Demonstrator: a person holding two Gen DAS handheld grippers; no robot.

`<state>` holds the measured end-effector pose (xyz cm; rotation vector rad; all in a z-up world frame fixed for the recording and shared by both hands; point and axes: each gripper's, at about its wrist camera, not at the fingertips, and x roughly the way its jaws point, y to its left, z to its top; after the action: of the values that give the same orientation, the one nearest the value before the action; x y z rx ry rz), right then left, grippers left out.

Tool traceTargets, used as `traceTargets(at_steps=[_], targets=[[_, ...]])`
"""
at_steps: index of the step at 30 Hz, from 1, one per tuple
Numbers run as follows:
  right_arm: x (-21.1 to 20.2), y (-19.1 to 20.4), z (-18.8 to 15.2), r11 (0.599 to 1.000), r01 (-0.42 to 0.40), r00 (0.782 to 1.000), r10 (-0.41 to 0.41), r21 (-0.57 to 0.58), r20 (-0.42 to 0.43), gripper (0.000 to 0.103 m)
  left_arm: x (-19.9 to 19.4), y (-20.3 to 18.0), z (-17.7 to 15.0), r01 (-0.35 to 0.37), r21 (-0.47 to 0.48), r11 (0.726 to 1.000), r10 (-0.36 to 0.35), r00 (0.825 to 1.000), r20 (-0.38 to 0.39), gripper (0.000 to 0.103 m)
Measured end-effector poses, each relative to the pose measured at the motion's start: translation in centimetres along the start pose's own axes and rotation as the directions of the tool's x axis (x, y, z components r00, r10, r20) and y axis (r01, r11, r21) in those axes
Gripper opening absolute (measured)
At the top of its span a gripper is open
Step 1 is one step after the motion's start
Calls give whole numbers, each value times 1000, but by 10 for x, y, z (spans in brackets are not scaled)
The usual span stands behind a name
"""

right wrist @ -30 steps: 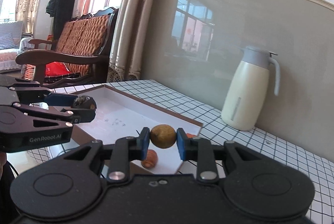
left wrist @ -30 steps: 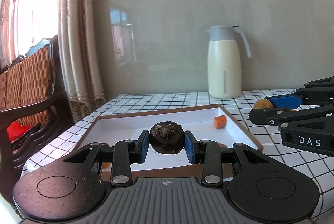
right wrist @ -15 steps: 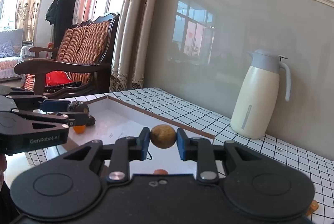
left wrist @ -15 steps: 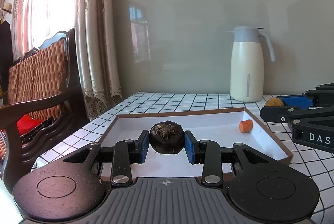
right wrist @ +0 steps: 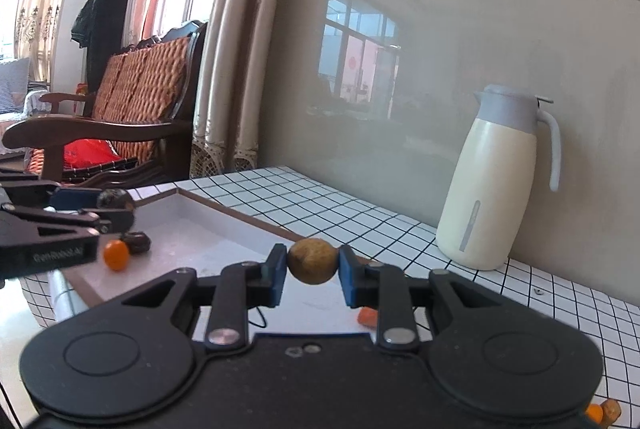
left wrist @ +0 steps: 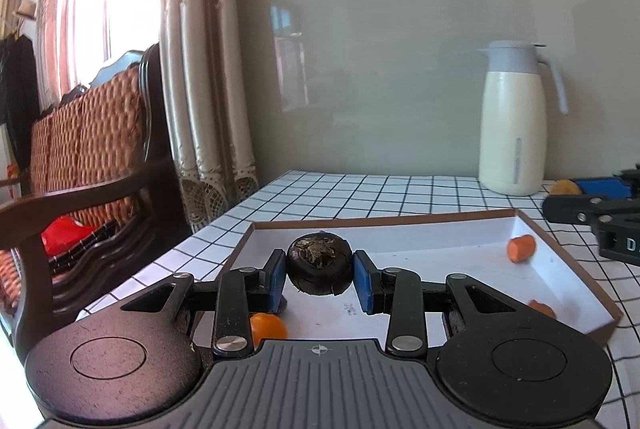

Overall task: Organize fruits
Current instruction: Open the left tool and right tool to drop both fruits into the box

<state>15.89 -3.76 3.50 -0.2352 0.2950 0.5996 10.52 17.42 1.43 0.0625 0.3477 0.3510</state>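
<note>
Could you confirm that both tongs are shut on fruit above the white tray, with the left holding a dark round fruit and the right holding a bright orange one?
Not quite: the right tongs grip a yellowish-brown round fruit, not a bright orange one, as the right wrist view shows. The rest stands: the left tongs hold the dark round fruit over the white tray.
</note>
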Motion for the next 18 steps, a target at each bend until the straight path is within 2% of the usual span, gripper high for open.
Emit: traceTargets(at_steps=[6, 18], targets=[[13, -10, -1, 1000, -3, 999, 4, 17, -34, 19, 21, 11, 2, -18, -41, 999, 17, 999, -31, 36], [41, -17, -4, 998, -15, 996, 20, 62, -88, 19, 43, 16, 0, -42, -37, 998, 39, 997, -73, 36]])
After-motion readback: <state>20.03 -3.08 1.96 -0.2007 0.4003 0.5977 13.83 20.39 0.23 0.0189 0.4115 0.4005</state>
